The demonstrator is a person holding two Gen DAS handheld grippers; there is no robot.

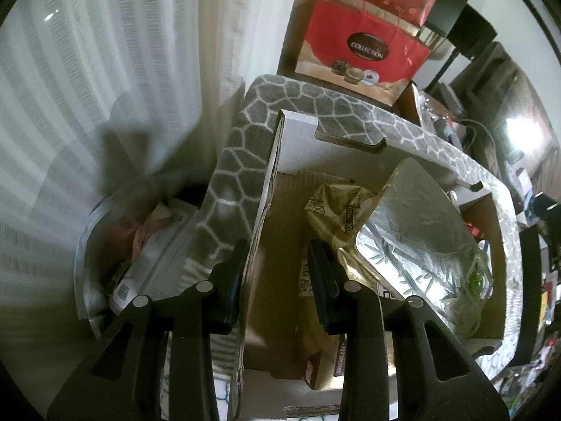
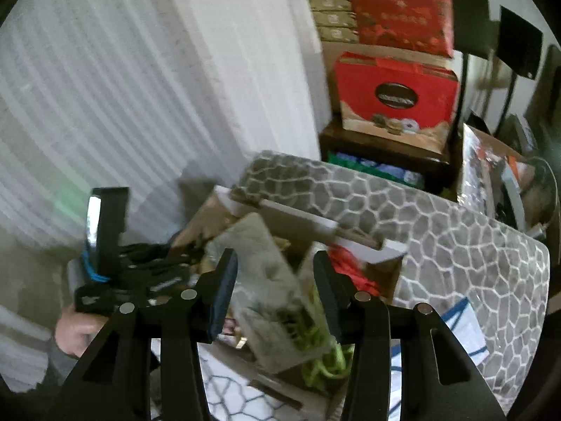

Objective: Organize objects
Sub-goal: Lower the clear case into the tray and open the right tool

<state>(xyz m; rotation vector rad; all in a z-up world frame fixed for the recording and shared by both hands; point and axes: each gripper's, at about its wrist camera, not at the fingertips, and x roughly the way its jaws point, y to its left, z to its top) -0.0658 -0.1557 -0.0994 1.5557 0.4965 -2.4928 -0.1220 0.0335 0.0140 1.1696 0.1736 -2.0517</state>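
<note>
Inside, one cardboard box (image 1: 266, 189), two silver pouches (image 1: 417, 231)

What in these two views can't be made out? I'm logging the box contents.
- Cardboard box floor, left wrist view: hidden under the silver pouch and tan bag.
- Right wrist view: the pouch between the right gripper's fingers is motion-blurred; print unreadable.

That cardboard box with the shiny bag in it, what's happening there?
A person is sorting things with a handheld gripper in each hand. The left gripper is open, its fingers straddling the left wall of the cardboard box. The right gripper is open too, hovering above the silver bag, which lies in the box beside a brown packet. The box sits on a patterned grey mat.
</note>
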